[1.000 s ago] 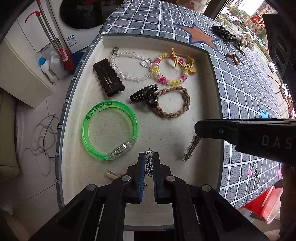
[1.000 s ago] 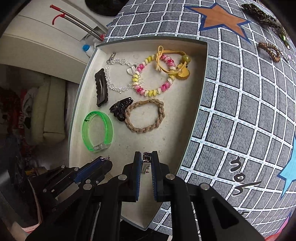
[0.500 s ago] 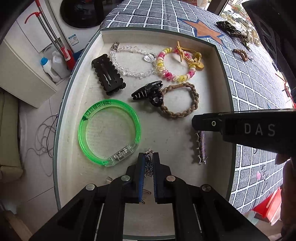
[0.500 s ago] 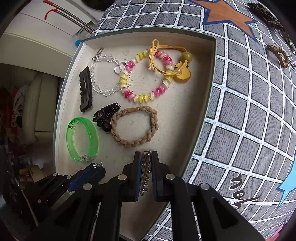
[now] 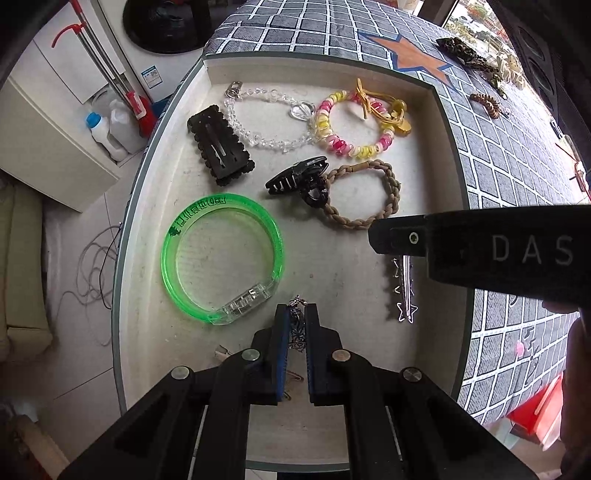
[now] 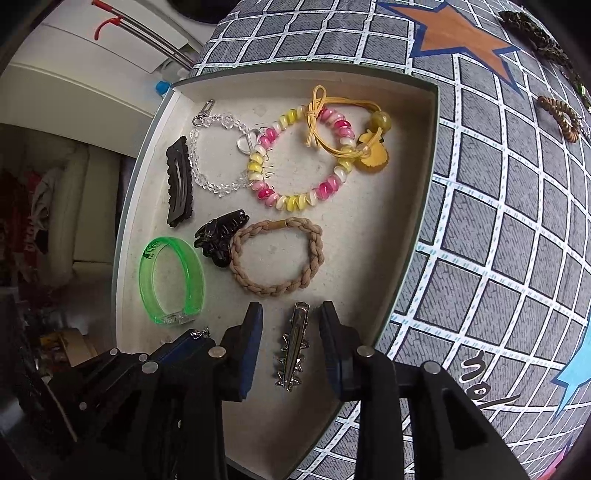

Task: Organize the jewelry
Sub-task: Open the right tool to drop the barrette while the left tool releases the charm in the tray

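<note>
The right gripper (image 6: 291,343) hangs low over the near right part of the tray (image 6: 424,192), its fingers spread wide apart. Between them, touching neither, a silver spiked hair clip (image 6: 291,349) lies flat on the tray floor; in the left wrist view the same clip (image 5: 403,291) shows just under the right gripper's black body.

The left gripper (image 5: 296,328) sits at the near edge of the tray, its blue pads pressed together on a small dark metal chain piece (image 5: 296,325), which pokes out past the fingertips.

Further into the tray lie a green transparent bangle (image 5: 221,254) on the left, a black claw clip (image 5: 299,179) touching a braided tan hair tie (image 5: 364,194), a black snap clip (image 5: 220,146), a clear bead bracelet (image 5: 266,114) and a pink and yellow coil bracelet (image 5: 354,125) with a yellow cord charm (image 5: 391,112) at the far side.

The tray rests on a grey checked cloth (image 6: 498,221) with an orange star (image 6: 458,33)
</note>
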`<state>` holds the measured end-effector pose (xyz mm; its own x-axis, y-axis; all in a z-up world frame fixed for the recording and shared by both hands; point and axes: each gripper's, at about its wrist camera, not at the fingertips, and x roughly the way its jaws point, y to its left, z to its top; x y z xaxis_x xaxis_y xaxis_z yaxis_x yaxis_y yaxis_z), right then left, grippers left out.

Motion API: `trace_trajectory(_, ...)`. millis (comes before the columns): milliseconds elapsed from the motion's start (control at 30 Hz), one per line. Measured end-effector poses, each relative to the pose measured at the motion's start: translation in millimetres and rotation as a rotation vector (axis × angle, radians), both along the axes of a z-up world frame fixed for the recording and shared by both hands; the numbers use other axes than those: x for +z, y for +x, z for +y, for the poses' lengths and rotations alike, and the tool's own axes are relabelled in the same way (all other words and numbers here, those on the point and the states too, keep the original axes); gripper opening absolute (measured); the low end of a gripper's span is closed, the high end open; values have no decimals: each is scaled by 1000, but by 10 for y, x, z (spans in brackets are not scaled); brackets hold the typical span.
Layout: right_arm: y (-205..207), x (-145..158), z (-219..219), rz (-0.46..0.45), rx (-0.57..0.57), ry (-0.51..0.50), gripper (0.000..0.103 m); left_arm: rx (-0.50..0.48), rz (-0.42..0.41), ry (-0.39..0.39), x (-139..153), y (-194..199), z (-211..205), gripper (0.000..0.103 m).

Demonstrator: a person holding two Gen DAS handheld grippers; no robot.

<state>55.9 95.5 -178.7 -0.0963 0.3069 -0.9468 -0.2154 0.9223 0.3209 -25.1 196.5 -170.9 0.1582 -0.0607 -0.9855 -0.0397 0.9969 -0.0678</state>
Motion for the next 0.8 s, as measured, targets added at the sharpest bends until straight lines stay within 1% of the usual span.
trace_trajectory(167, 48, 93, -30, -17, -14, 11, 42, 0, -6, 8, 41, -12, -18, 15)
trace_trajectory(300, 88, 232, -69, -45, -24, 5, 43, 7, -12, 16, 99, -22, -27, 15)
trace_trajectory(433, 105, 420, -152, -83, -39, -13, 49, 14, -13, 26, 154, -43, -28, 15)
trace_trajectory(533, 84, 524, -256, -89, -61, -18, 49, 10, -7, 32, 158, -56, -42, 15)
trace_trajectory(667, -27, 582, -438, -88, -88, -30, 49, 4, 14, 32, 101, -51, -53, 15)
trace_trajectory(800, -100, 564, -561, -74, -107, -46, 49, 3, 27, 35, 46, -35, -72, 15)
